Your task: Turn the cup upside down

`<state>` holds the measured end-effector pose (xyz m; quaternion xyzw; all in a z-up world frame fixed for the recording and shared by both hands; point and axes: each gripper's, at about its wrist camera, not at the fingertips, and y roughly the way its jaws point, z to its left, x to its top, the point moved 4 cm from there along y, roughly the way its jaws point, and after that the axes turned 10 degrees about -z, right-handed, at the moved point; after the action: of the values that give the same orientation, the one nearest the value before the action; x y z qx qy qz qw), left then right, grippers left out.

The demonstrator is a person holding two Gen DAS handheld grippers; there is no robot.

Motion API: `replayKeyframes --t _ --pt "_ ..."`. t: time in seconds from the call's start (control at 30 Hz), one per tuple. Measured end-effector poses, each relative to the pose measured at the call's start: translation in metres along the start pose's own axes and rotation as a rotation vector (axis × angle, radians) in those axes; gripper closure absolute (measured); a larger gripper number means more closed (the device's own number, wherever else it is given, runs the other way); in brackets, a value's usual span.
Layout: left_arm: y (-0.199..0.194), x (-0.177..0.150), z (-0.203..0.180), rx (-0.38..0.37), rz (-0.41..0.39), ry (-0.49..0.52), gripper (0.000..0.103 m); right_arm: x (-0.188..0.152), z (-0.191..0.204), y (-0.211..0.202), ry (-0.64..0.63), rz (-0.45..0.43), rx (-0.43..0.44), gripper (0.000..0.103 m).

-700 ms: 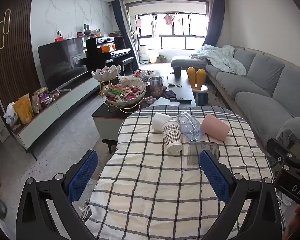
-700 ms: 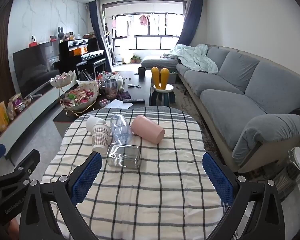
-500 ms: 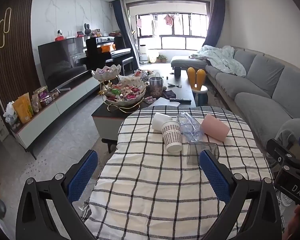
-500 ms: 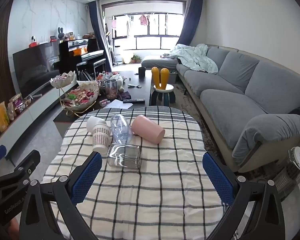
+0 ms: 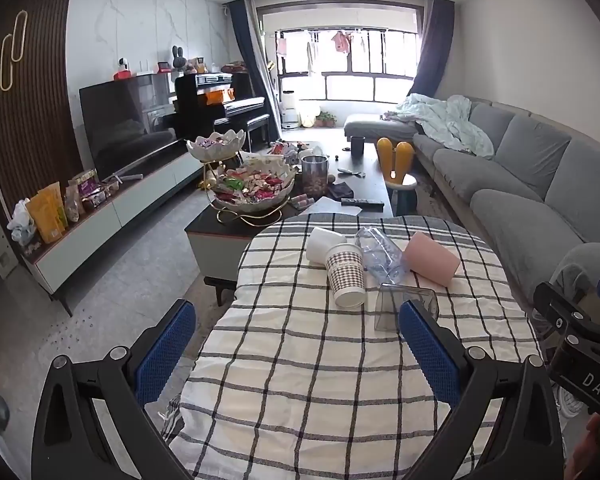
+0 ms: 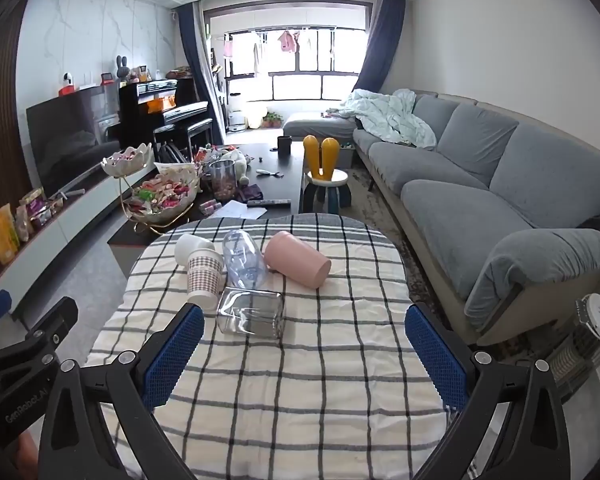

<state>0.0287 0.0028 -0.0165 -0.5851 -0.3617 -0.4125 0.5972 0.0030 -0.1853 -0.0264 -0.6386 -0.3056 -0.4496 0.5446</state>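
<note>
Several cups lie on their sides on the checked tablecloth (image 5: 320, 380) (image 6: 300, 380): a white cup (image 5: 320, 240) (image 6: 190, 245), a patterned paper cup (image 5: 346, 276) (image 6: 204, 278), a clear plastic cup (image 5: 380, 256) (image 6: 244, 258), a pink cup (image 5: 432, 258) (image 6: 298, 258) and a clear square glass (image 5: 392, 304) (image 6: 250, 312). My left gripper (image 5: 296, 348) is open and empty, short of the cups. My right gripper (image 6: 304, 350) is open and empty, just in front of the square glass.
Beyond the table stands a dark coffee table (image 5: 364, 176) with a snack bowl stand (image 5: 252, 188). A grey sofa (image 6: 480, 184) runs along the right. A TV cabinet (image 5: 100, 216) is at the left. A small stool (image 6: 326, 184) stands behind the table.
</note>
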Motion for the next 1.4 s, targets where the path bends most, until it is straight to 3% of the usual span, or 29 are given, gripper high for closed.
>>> replayKeyframes --t 1.4 --pt "-0.0016 -0.0010 0.0012 0.000 0.005 -0.008 0.000 -0.0014 -0.0003 0.0003 0.003 0.000 0.001 0.001"
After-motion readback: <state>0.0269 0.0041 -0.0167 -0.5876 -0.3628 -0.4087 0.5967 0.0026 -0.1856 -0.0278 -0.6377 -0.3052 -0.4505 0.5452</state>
